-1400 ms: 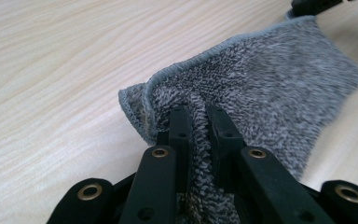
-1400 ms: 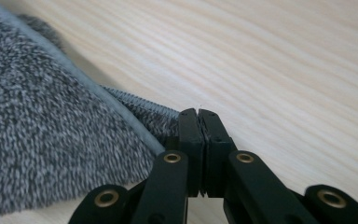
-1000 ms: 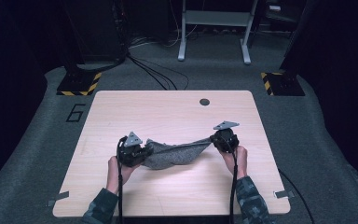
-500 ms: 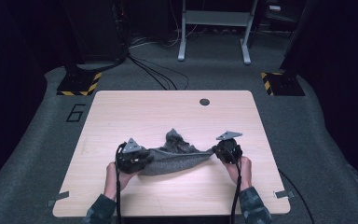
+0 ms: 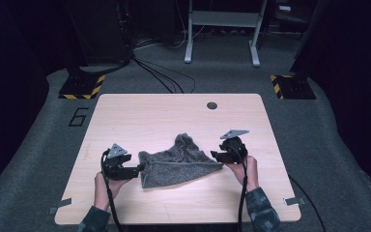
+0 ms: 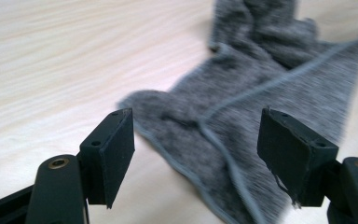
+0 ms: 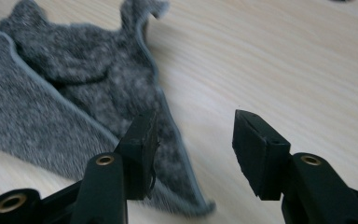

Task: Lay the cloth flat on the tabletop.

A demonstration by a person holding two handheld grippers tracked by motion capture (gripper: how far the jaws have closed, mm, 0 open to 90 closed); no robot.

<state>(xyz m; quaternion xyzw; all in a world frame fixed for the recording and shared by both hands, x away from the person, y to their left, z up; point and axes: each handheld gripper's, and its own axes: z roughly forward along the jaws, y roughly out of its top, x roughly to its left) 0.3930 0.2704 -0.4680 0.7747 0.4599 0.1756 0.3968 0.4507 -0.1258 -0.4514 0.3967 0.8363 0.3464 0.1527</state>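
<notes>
Your left tool [image 5: 140, 169] stands spread, jaws just been opening, nothing pinched; the grey towel [image 5: 178, 164] lies on the counter [image 5: 140, 116] between and just beyond its pads, near corner right ahead in the left gripper view [image 6: 200, 135]. Your right tool [image 5: 216, 155] is also spread, jaws just been opening; the towel's right corner lies under and just beside its inner pad [image 7: 142, 140], not gripped.

Towel: flat on the counter between the two tools, its far edge humped up into a loose peak away from you. Terry cloth, so judge it light, soft, fully limp; it will sag and fold wherever unsupported, no risk of damage. The stitched hem gives the firmest bite. Best hold: the two near corners at the hem, one per tool, pads low to the counter.
</notes>
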